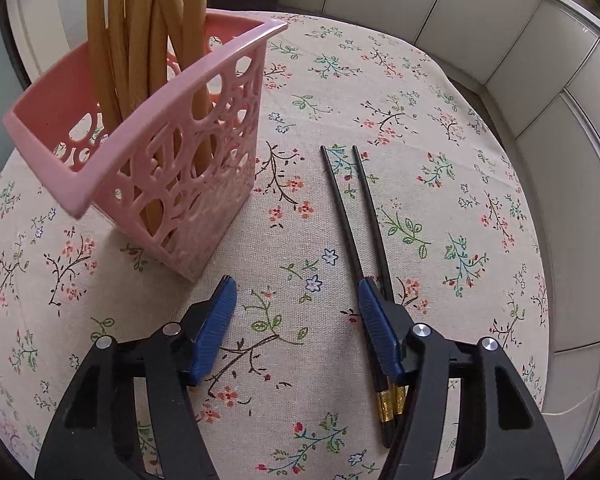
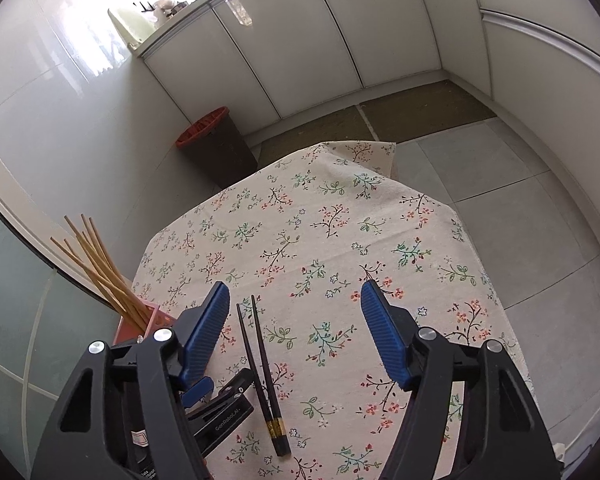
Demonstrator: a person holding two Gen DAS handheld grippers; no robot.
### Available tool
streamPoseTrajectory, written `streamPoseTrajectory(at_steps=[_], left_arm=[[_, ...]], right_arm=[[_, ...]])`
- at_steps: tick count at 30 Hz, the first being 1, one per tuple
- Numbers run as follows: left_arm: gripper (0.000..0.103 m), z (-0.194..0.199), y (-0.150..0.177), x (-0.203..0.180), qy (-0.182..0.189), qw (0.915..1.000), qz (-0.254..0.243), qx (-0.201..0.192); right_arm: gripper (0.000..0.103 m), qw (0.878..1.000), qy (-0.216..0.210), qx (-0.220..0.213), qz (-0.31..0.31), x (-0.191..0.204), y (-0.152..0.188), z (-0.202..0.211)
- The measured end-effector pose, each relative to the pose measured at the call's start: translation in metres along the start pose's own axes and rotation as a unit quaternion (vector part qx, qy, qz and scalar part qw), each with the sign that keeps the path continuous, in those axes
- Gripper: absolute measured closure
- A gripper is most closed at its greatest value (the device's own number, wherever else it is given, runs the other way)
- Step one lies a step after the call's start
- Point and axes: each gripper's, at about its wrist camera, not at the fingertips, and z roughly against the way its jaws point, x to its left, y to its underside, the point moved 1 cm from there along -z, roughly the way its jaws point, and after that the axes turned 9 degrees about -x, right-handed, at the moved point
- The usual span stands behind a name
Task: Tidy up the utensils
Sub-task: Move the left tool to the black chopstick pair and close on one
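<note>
Left gripper [image 1: 296,292] is held wide open, nothing gripped; black chopsticks [image 1: 354,216] lie on the cloth [image 1: 440,80], just beside its right finger. Right gripper [image 2: 294,296] is also spread wide and empty, above the chopsticks [image 2: 260,356]. Pink basket [image 1: 172,152] with wooden chopsticks [image 1: 140,40] is seen close only in the left view. "GenRobot.AI" is read on the left gripper [image 2: 220,408] in the right view.
</note>
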Motion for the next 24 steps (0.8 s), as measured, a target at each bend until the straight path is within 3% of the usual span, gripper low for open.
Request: streamPoseTrajectory(at_steps=[3,9,17,24], left_arm=[[0.055,0.001,0.0,0.003,-0.002,1.0,0.0,0.003],[0.054,0.014,0.006,0.003,0.019,0.9993,0.02,0.024],[0.055,0.004,0.0,-0.006,0.043,0.9988,0.012,0.019],[0.082,-0.005,-0.014,0.001,0.054,0.9975,0.027,0.036]], right_arm=[[0.038,1.0,0.0,0.001,0.004,0.003,0.0,-0.001],[0.038,1.0,0.0,-0.001,0.004,0.001,-0.001,0.0],[0.038,1.0,0.0,0.0,0.002,0.002,-0.001,-0.002],[0.038,1.0,0.003,-0.002,-0.001,0.0,-0.002,-0.001]])
